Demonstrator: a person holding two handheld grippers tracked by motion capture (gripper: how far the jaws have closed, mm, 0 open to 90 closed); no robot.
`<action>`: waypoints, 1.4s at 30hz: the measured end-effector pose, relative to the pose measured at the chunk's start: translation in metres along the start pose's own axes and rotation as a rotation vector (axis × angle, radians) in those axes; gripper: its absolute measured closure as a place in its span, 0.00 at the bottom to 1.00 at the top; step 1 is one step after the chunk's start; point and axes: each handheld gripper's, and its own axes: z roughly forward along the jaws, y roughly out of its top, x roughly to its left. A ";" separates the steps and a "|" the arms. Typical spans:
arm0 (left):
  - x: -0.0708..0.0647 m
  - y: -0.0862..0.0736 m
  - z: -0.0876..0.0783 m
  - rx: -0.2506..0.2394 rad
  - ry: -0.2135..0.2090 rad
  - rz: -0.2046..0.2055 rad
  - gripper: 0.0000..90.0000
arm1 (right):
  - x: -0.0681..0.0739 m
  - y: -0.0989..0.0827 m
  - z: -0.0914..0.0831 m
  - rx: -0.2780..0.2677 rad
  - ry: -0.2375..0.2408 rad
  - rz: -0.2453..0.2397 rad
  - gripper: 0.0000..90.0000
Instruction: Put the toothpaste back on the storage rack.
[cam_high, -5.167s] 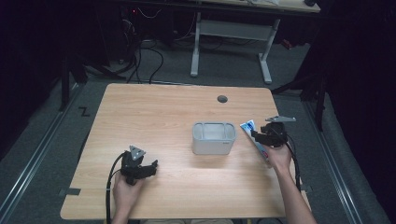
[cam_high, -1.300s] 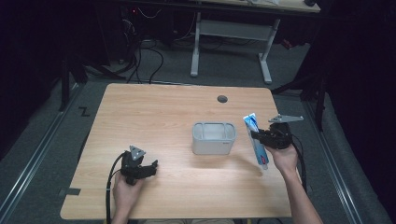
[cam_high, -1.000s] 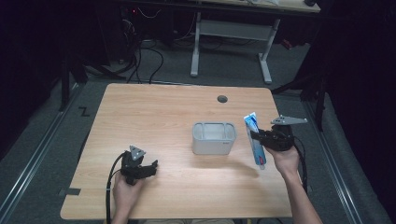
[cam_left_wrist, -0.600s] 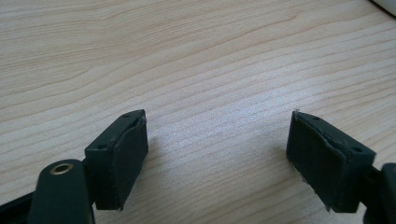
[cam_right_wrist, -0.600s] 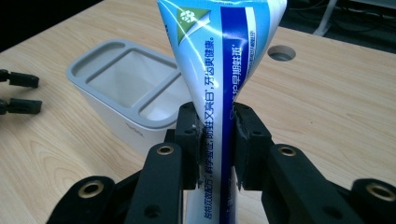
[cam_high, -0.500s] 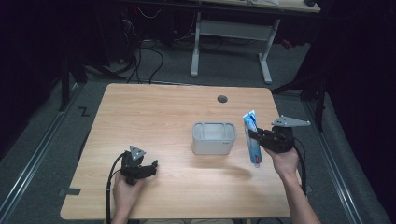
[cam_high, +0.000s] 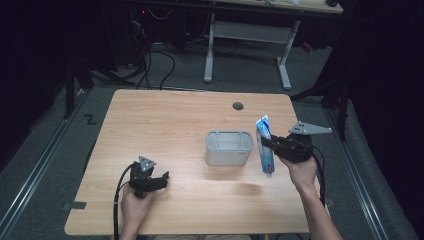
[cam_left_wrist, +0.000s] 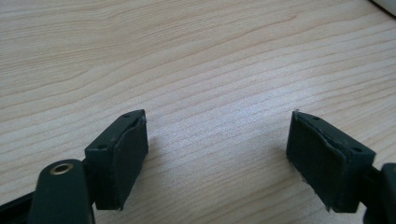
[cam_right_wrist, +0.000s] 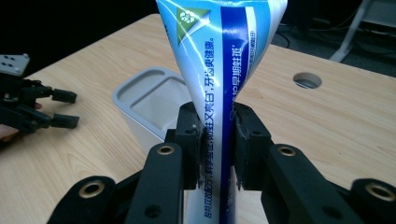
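Observation:
A blue and white toothpaste tube (cam_high: 264, 145) hangs in the air just right of the grey two-part holder (cam_high: 229, 148), crimped end up and cap end down. My right gripper (cam_high: 270, 144) is shut on the tube's middle; in the right gripper view both pads (cam_right_wrist: 246, 140) press the tube (cam_right_wrist: 219, 74), with the holder (cam_right_wrist: 149, 100) behind it to the left. My left gripper (cam_high: 162, 179) rests on the table near the front left, its jaws open. In the left gripper view its pads (cam_left_wrist: 126, 156) stand wide apart over bare wood.
The wooden table (cam_high: 165, 115) has a round cable hole (cam_high: 238, 106) at its far edge. Beyond the table stand a white desk frame (cam_high: 250, 45) and loose cables on the floor. The other gripper (cam_right_wrist: 32, 107) lies at the left of the right gripper view.
The right gripper has lifted the tube off the table and tipped it from slanting to nearly upright, beside the holder. The left gripper has stayed put.

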 end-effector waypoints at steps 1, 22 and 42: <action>0.000 0.000 0.000 0.000 0.000 0.000 0.23 | 0.001 0.001 0.000 -0.003 0.005 -0.001 0.83; 0.000 0.000 0.000 0.000 0.000 0.000 0.23 | 0.017 0.033 0.008 -0.051 0.083 -0.030 0.83; 0.000 0.000 0.000 0.001 -0.001 0.000 0.23 | 0.030 0.065 0.020 -0.067 0.138 -0.058 0.83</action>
